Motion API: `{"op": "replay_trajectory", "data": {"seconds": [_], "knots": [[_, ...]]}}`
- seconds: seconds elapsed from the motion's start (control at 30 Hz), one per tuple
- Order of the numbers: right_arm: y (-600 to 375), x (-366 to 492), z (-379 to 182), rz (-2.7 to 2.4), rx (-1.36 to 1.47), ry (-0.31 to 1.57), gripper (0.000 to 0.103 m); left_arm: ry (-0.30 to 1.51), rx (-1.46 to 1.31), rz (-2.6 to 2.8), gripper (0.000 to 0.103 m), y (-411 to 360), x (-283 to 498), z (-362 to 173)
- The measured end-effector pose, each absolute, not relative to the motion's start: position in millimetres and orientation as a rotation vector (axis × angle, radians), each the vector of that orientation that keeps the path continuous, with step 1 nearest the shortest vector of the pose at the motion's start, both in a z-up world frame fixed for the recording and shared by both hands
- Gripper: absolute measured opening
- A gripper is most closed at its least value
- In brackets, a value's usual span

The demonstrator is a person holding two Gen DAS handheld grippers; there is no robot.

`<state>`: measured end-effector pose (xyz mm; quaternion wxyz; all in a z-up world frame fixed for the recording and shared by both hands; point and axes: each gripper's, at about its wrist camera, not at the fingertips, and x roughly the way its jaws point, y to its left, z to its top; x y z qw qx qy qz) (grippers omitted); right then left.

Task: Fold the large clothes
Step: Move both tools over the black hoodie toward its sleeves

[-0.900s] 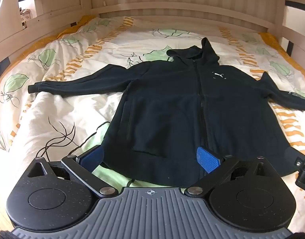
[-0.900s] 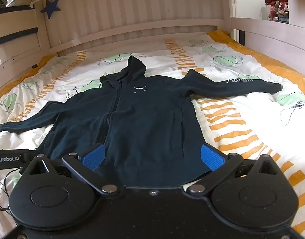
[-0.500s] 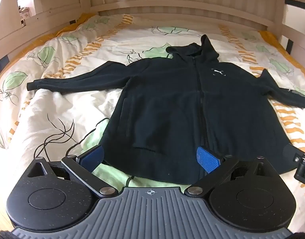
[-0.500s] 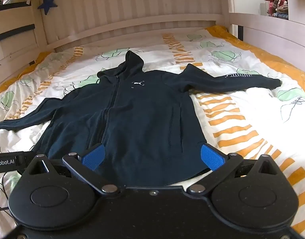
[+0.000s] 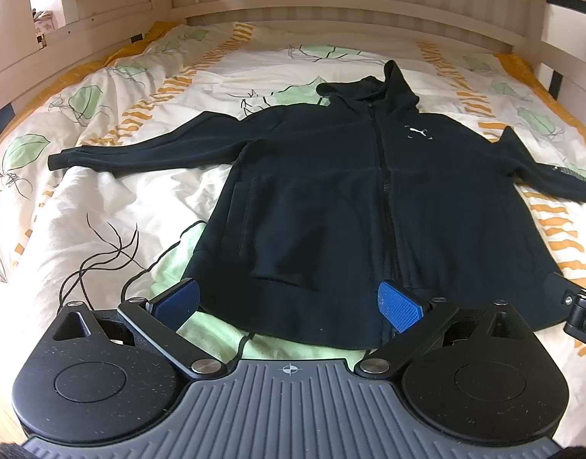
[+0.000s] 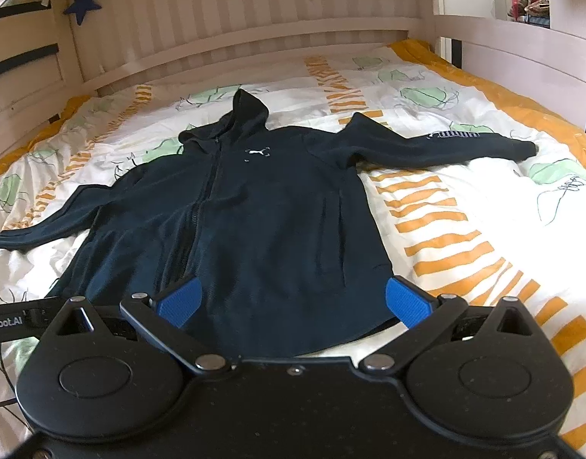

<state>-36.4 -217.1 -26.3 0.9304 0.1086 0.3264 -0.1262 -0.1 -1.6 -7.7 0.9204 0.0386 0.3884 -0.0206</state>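
Observation:
A black zip hoodie [image 5: 331, 199] [image 6: 254, 206] lies flat, front up, on the bed with both sleeves spread sideways and the hood pointing to the headboard. It bears a small white logo [image 5: 419, 132] on the chest. My left gripper [image 5: 289, 304] hangs open above the hem's left half, blue pads wide apart and holding nothing. Over the hem's right half my right gripper [image 6: 293, 302] is open as well, with nothing between its pads. Part of the right gripper's body shows at the left wrist view's right edge.
A quilt [image 5: 113, 191] with green leaves and orange stripes covers the bed. Pale wooden slats form the headboard [image 6: 254, 11], and side rails [image 6: 522, 61] run along both sides. A blue star [image 6: 82, 4] hangs at the upper left.
Both grippers have drawn back and tipped slightly down, so the hoodie sits lower and a bit farther in both views. The hoodie itself has not moved and both jaws stay wide.

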Motion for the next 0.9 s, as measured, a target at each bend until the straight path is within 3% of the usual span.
{"op": "replay_trajectory", "data": {"seconds": [0.9], "knots": [[-228,-28,-26,-0.275,0.272,0.698,0.102,0.848,0.138,-0.058,0.101,-15,7,-19]]}}
